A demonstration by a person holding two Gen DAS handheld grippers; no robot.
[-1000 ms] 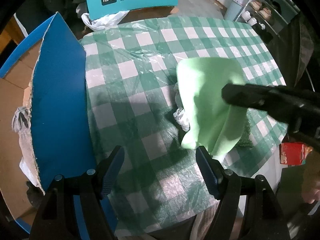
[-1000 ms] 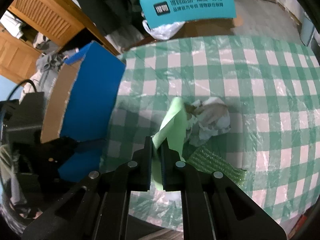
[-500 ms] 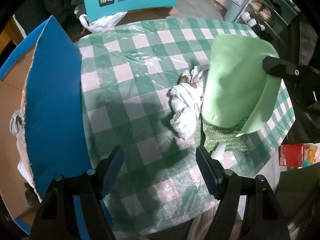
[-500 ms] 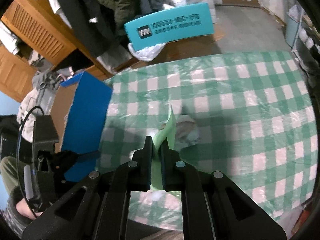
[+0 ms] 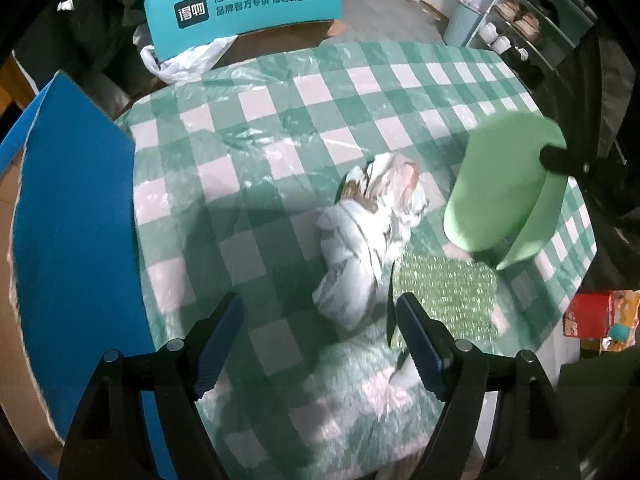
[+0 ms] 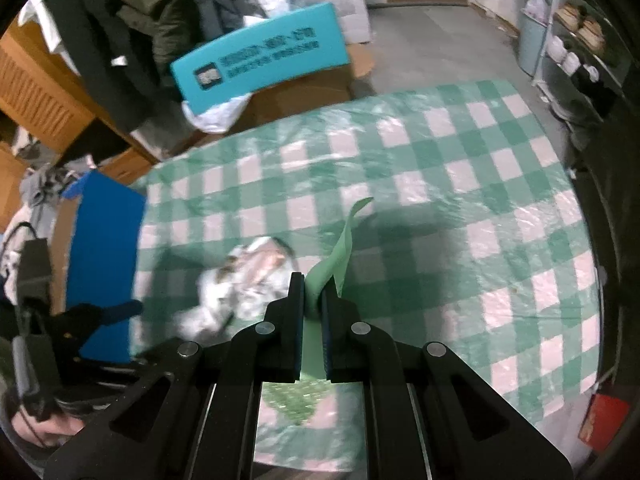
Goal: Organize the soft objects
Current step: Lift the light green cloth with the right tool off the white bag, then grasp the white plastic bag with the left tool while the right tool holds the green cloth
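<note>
My right tongs [image 6: 313, 296] are clenched on the pale green foam sheet [image 5: 508, 188], which hangs clear of the desk [image 5: 280, 128] at its right side, curling where the pads pinch it. To do this step well I'd keep that pinch firm and carry the sheet high enough that its loose lower edge doesn't drag across the crumpled white cloth [image 5: 372, 236] or the green bubble wrap [image 5: 444, 296] lying below it. The sheet is floppy, so I judge that slow, level travel will stop it flapping into the other things.

My left tongs [image 5: 320, 344] are released, their jaws having just widened further, with nothing between them; they hover above the near edge of the desk, just near and left of the white cloth. I'd bring them straight down over the thick middle of that bundle, not a loose corner, so it lifts as one lump.

The blue-sided cardboard box [image 5: 72, 216] stands at the desk's left edge; I take it to be the likely destination, though that is my guess.
</note>
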